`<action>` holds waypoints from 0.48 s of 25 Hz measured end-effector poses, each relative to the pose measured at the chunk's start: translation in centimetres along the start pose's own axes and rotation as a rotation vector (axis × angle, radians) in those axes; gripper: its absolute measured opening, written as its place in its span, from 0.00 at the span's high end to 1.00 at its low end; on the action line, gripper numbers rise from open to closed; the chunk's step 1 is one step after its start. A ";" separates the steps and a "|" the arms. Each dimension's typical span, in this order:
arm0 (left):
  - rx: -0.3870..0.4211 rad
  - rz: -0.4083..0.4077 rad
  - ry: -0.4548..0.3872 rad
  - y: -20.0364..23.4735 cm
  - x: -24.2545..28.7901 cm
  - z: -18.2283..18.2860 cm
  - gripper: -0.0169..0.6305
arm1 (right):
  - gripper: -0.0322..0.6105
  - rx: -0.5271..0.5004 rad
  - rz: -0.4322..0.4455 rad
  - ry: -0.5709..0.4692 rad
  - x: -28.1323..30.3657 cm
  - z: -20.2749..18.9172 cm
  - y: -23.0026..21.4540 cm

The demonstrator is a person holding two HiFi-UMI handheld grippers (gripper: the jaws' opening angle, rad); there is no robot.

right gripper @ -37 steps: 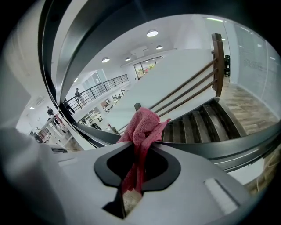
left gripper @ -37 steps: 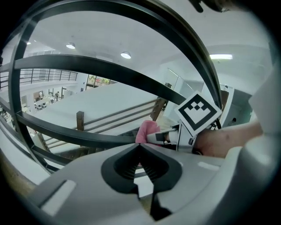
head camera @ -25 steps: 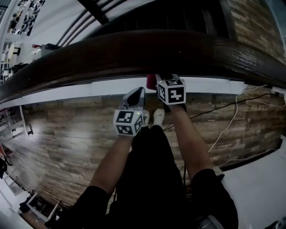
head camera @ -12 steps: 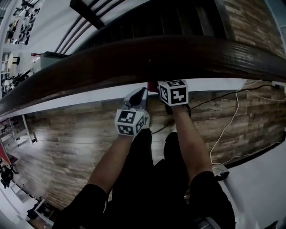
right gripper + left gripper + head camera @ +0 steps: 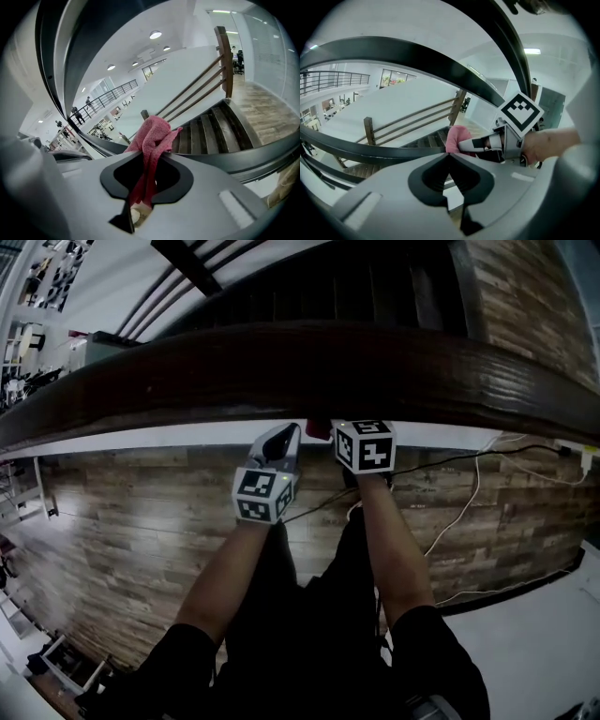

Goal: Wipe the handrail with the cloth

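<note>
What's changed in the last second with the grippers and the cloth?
Little: the white shoe below the grippers has left view, so the person likely stepped. The right gripper still clamps the cloth at the handrail; the left gripper stays shut, empty.

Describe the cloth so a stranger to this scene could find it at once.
Find the dark wooden handrail that curves across the head view. Just under its near edge, the right gripper is shut on the cloth. It is the only pinkish-red, soft, crumpled thing among grey jaws and dark wood.
</note>
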State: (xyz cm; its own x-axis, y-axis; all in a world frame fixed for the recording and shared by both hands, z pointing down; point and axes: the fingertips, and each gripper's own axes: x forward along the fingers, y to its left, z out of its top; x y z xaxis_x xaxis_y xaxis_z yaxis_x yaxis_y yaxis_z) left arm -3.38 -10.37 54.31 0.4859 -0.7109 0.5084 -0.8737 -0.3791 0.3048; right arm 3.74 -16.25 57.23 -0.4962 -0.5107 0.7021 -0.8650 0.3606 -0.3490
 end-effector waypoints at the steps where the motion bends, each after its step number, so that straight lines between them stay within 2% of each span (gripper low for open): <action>1: -0.004 0.011 -0.006 -0.5 0.3 0.2 0.97 | 0.86 -0.003 0.009 0.002 -0.2 0.0 -0.4; 6: 0.002 0.030 -0.030 -4.0 1.6 1.1 0.97 | 0.86 -0.036 0.023 0.003 -1.8 0.1 -2.8; 12: -0.023 0.038 -0.035 -6.7 3.6 1.0 0.97 | 0.86 -0.090 -0.046 0.004 -4.4 -0.2 -6.8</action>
State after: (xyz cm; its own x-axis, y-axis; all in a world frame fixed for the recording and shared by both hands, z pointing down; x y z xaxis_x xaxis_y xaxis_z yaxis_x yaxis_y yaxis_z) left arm 4.23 -11.02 53.29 0.4508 -0.7449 0.4918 -0.8905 -0.3379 0.3045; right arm 11.81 -16.25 56.61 -0.4560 -0.5251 0.7185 -0.8763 0.4060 -0.2594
